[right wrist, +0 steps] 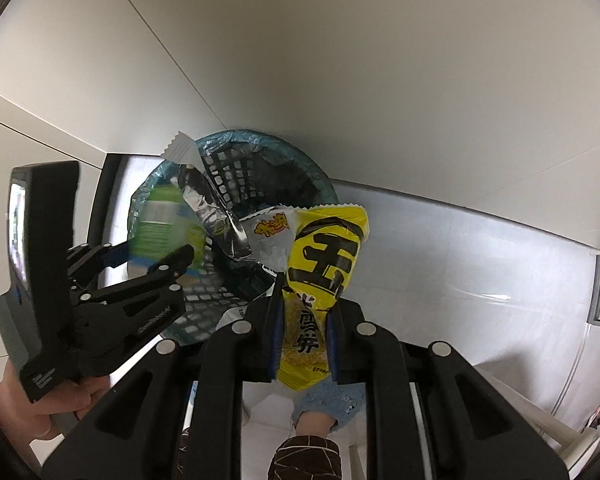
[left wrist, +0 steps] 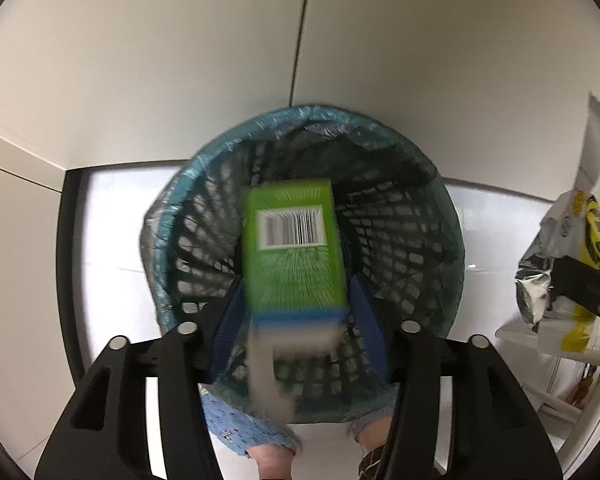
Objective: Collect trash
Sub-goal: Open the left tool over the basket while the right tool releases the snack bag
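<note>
Green cardboard carton (left wrist: pixel 294 248) at my left view's centre: motion-blurred, print unreadable, hiding the blue-lined mesh bin's (left wrist: pixel 412 216) floor. Yellow snack wrapper (left wrist: pixel 580 240) cut off at right edge.

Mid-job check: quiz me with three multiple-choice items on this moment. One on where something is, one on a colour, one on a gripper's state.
1. Where is the green box?
A. On the floor beside the basket
B. Over the mouth of the basket, between the left gripper's fingers
C. In the right gripper

2. What colour is the liner folded over the basket's rim?
A. Red
B. White
C. Blue-green

3. What state is the right gripper in?
A. Shut on the yellow packet
B. Open and empty
C. Shut on the green box

Answers:
1 B: the left wrist view shows the box framed by the basket's mesh walls, a blue pad on either side.
2 C: the plastic along the rim is teal.
3 A: both pads press the packet's lower part.
</note>
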Action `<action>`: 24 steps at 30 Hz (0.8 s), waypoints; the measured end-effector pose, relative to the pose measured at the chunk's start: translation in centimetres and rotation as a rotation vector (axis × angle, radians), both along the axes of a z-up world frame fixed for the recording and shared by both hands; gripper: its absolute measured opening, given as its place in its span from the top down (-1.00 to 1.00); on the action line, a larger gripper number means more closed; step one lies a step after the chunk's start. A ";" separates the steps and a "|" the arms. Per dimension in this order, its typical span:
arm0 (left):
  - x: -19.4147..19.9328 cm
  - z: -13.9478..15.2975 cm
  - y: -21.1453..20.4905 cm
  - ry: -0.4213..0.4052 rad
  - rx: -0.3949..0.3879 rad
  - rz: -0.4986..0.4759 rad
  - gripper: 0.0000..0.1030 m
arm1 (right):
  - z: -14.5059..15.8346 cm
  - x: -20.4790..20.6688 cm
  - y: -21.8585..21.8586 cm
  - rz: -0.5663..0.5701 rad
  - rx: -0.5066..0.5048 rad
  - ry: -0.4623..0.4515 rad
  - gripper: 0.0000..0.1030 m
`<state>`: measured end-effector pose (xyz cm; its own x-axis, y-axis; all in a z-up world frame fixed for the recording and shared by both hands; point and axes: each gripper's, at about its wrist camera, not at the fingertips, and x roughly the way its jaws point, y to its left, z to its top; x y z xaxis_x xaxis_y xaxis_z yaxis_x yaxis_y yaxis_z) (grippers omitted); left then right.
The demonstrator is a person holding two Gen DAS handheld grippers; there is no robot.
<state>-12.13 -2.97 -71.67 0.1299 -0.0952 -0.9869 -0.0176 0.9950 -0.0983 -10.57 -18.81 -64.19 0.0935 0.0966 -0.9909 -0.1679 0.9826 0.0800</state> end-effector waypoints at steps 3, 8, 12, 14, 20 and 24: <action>-0.5 1.1 1.2 -0.026 0.012 0.031 -0.41 | 0.0 0.3 0.6 0.009 0.009 -0.004 0.69; -0.8 2.3 3.3 -0.043 0.024 0.089 -0.66 | -0.6 0.9 1.9 0.022 0.036 -0.006 0.69; -1.5 2.8 5.6 -0.055 0.040 0.116 -0.86 | -1.7 1.1 3.2 0.029 0.058 -0.009 0.69; -1.7 2.8 6.6 -0.052 0.046 0.129 -0.89 | -2.2 1.1 3.9 0.037 0.063 -0.014 0.68; -2.0 2.4 9.4 -0.006 0.082 0.134 -0.89 | -4.1 1.3 5.9 0.046 0.056 -0.002 0.66; -1.9 1.9 9.9 0.002 0.067 0.092 -0.89 | -4.8 1.5 6.5 0.056 0.052 0.003 0.53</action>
<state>-13.98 6.96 -69.80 0.1326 -0.0166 -0.9910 -0.1091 0.9935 -0.0312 -9.11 -12.30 -68.95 0.0838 0.1531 -0.9847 -0.2220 0.9662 0.1314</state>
